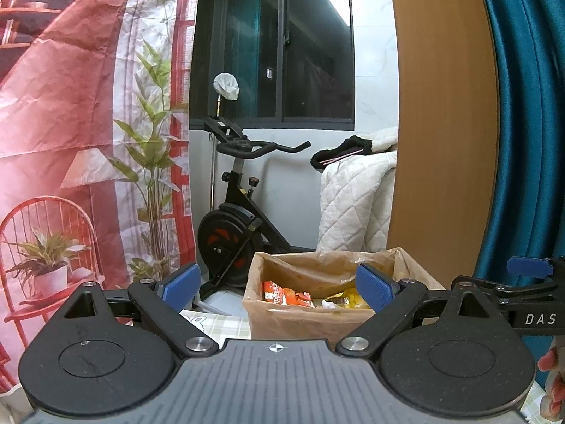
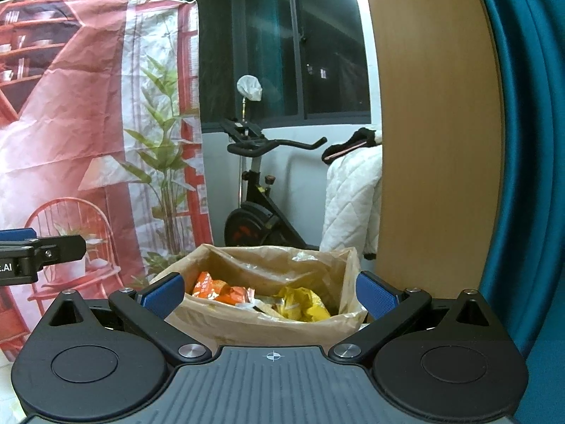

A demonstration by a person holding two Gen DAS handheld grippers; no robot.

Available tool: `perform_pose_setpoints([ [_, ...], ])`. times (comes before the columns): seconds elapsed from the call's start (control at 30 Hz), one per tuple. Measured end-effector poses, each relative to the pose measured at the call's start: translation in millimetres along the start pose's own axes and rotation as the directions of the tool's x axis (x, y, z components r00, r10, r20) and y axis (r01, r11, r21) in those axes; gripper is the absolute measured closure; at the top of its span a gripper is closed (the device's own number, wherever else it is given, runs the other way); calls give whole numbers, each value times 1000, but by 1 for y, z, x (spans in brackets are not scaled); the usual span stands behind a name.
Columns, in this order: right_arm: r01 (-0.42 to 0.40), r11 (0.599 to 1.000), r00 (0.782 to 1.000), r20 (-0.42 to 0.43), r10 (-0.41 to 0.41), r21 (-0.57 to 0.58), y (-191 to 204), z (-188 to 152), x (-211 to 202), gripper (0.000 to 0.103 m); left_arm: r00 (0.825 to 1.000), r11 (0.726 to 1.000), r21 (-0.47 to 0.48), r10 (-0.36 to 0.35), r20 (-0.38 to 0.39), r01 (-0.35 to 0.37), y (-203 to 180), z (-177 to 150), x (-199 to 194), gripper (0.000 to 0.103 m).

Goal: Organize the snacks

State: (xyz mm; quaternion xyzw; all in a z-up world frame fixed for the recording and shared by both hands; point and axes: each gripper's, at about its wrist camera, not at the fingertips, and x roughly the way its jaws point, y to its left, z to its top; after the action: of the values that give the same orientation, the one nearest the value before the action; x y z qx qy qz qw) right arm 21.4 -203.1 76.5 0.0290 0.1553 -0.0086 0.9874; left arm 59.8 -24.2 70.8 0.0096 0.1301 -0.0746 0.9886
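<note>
Both tongs released, hovering before the snack bag.
Left gripper (image 1: 279, 291) and right gripper (image 2: 270, 295) empty; grab the paper bag (image 2: 247, 328) wall carelessly and it tips, spilling packets (image 2: 219, 291).

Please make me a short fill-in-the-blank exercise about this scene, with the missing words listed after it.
1. The orange snack packets and yellow snack packets lie inside a brown ____ bag.
2. Both the left claw and the right claw are ____, holding nothing.
3. Behind the bag stands a black exercise ____.
4. The finger pads of the claws are ____ in colour.

Missing words: paper; open; bike; blue
</note>
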Motion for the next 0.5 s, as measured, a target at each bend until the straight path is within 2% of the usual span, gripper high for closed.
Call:
perform_pose_setpoints([
  [0.5,-14,1000,1000,-18,14,-15,1,-3,3,1,1000,1000,1,-19,-1,19,-3,-3,-2,7],
])
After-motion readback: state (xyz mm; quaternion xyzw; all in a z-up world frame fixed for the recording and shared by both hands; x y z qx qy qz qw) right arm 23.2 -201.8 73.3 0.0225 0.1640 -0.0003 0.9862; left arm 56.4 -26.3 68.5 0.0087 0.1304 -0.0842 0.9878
